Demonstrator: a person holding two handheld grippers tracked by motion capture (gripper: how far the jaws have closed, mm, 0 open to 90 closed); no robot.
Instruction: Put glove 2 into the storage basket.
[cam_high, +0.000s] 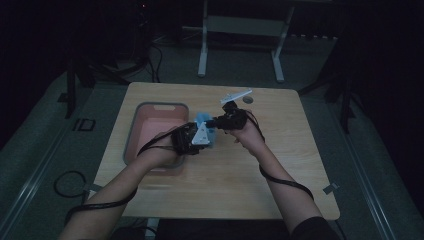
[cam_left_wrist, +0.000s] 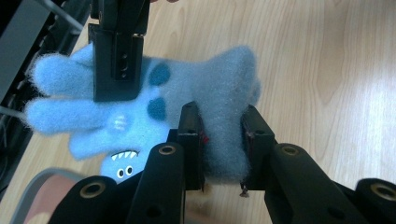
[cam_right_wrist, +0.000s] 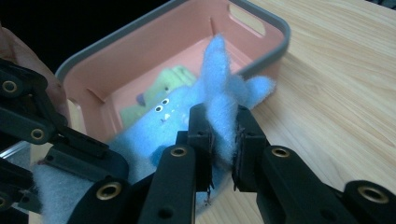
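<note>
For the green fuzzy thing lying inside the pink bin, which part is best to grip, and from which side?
The green fuzzy thing lies flat on the floor of the pink bin, partly covered by the blue glove that both grippers hold. Probably best to come straight down from above, since the bin walls block the sides, and pinch its uncovered upper edge. Its exact shape is hard to tell.

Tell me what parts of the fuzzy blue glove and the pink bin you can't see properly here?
- High view: the blue glove is small, dim and mostly covered by the left gripper and right gripper.
- Left gripper view: the glove's cuff is hidden between the jaws; the right gripper's jaws cover part of its fingers.
- Right gripper view: the green thing in the pink bin is half hidden behind the glove, so I can't tell what it is.
</note>
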